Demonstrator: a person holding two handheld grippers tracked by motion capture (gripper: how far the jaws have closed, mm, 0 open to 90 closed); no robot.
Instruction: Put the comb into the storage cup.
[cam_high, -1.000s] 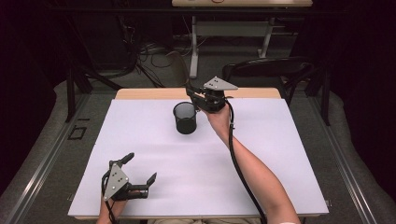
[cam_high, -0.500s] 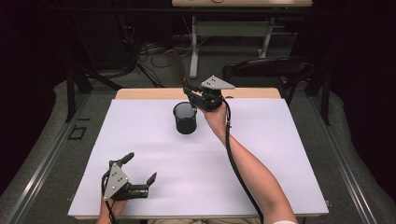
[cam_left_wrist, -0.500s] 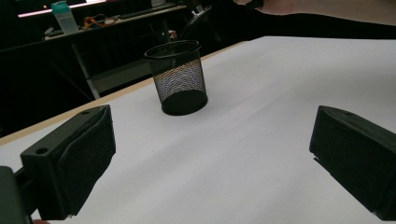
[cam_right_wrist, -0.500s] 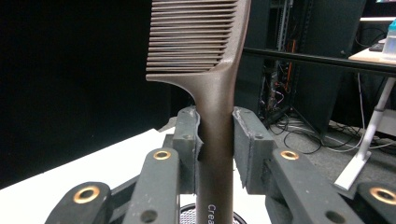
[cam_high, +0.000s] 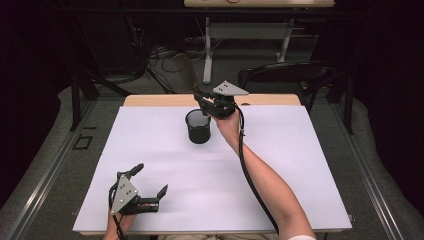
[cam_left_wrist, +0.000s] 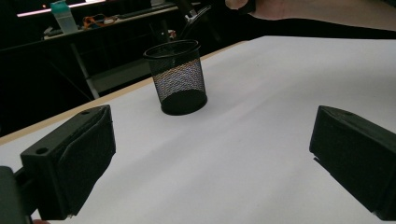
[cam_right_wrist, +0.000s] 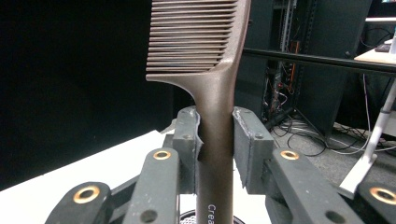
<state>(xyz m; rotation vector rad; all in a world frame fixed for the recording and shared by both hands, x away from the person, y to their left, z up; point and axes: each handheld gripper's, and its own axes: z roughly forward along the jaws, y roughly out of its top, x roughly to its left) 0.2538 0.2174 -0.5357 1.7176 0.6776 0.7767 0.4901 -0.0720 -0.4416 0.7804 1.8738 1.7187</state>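
Little change since earlier frame: right gripper (cam_high: 202, 98) stays above mesh cup (cam_high: 199, 127), fingers clamped on brown comb (cam_right_wrist: 212, 70). Left gripper (cam_high: 149, 186) unmoved, fingers spread wide, empty, well nearer than cup. White tabletop (cam_high: 280, 165); dark room, chair (cam_high: 290, 75) beyond cup.

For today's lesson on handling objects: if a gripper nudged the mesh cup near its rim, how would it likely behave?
The mesh cup is see-through wire and looks empty, so it is probably light and would slide on the smooth white table. It stands taller than its base is wide, so a push at the rim may tip it. Once on its side, its round wall would likely roll.
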